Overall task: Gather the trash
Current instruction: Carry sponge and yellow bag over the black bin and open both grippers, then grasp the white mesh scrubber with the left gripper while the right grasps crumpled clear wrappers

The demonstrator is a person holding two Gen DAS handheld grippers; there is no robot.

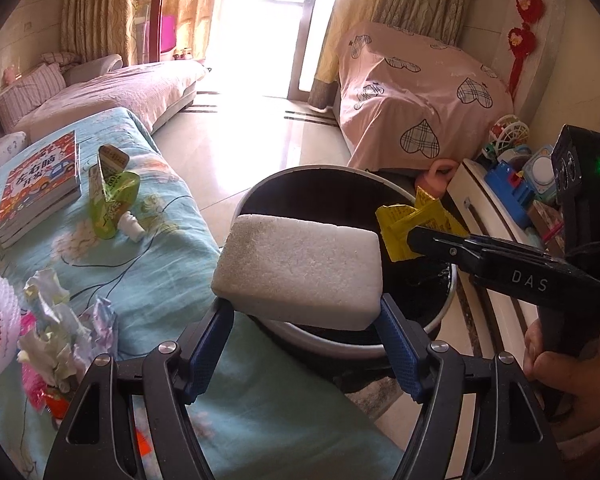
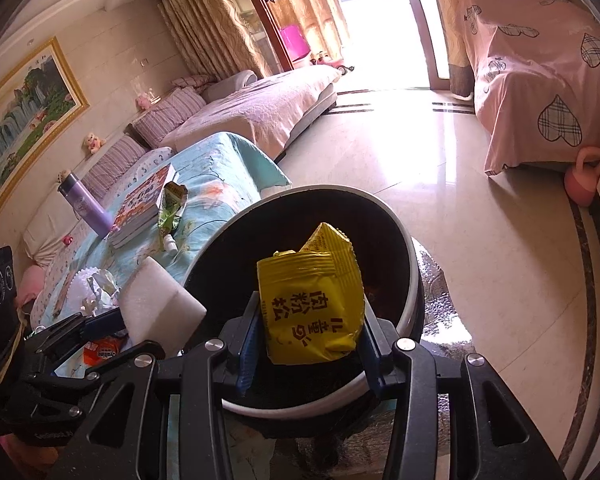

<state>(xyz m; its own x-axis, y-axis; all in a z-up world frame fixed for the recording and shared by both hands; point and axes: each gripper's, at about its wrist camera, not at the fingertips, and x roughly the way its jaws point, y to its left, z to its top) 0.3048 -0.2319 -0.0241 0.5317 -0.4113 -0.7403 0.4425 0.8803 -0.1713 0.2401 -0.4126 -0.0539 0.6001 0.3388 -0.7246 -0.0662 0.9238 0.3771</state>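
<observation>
The white foam block [image 1: 300,270] you hold has a grainy, matt surface, while your yellow packet [image 2: 312,300] is crinkled, glossy plastic film. Below them the bin [image 2: 414,280] has a smooth, shiny rim. The floor [image 2: 480,220] is polished tile and the table cover [image 1: 160,248] is soft matt cloth.

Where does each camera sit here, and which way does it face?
Left wrist: on the left gripper, looking down along its fingers at the white foam block they grip, over the trash bin; the right gripper and a hand show.
Right wrist: on the right gripper, looking down at the yellow snack packet held over the bin; the left gripper shows.
Shared: bin, block, packet, book, green pouch.
</observation>
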